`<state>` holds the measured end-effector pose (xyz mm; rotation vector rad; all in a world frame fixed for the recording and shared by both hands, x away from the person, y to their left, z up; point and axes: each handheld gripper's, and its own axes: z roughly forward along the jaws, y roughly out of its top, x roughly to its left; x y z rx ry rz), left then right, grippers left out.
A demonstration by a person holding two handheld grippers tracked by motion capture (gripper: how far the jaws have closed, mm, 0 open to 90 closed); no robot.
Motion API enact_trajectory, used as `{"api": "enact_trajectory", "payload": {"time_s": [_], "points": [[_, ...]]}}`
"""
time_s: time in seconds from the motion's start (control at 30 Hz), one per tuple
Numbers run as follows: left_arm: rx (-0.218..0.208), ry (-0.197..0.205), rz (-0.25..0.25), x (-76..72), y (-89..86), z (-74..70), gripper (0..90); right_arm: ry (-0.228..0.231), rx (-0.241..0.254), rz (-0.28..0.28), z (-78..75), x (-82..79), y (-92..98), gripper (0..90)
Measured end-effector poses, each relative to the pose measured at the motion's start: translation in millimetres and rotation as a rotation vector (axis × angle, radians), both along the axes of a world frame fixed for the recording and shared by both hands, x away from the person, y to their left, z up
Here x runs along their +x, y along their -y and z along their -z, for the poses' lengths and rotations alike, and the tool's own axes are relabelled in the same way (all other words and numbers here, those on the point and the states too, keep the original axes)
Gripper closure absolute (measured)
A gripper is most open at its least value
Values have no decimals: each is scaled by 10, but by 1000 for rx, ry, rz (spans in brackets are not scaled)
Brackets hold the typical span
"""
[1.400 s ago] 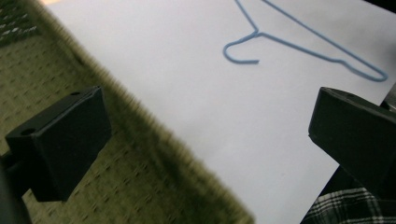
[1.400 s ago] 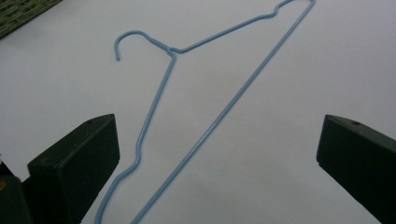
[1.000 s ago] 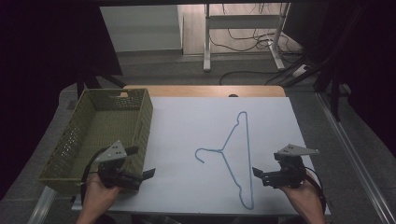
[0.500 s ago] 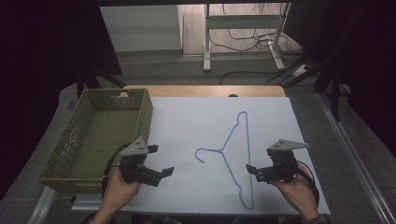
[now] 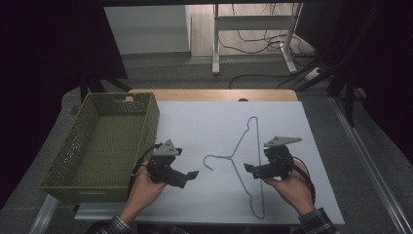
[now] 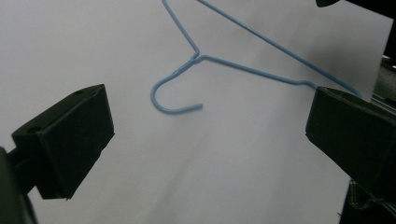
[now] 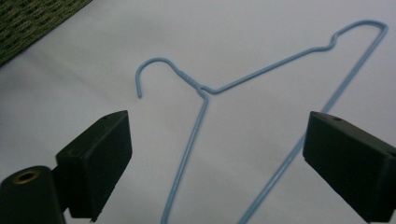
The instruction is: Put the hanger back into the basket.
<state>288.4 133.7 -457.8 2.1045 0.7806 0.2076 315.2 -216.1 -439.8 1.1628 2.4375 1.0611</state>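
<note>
A: High view: the blue wire hanger lies flat on the white table cover; all positions below are given relative to the hanger. State the container.

B: The green woven basket stands well to the left of the hanger, on the table's left edge; its interior shows bare weave, with no contents visible inside.

A: Left gripper?

B: The left gripper is held just left of the hanger's hook, between hook and basket; in the left gripper view the jaws stand wide apart, released, with the hook lying on the cover ahead of them and untouched.

A: Right gripper?

B: The right gripper sits just right of the hanger's lower arm, close to the wire; its jaws have just been closing slightly, yet in the right gripper view they are spread wide; the hanger's wires run between them on the cover, with no pad pressing on the wire.
</note>
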Motion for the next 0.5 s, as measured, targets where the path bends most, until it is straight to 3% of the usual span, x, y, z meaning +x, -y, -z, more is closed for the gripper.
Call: {"api": "enact_trajectory", "payload": {"time_s": [0.1, 0.5], "points": [[-5, -20, -6, 67, 12, 64, 10, -14, 7, -10, 28, 74, -77, 128], [42, -14, -2, 280, 143, 250, 11, -31, -48, -37, 238, 313, -439, 445]]}}
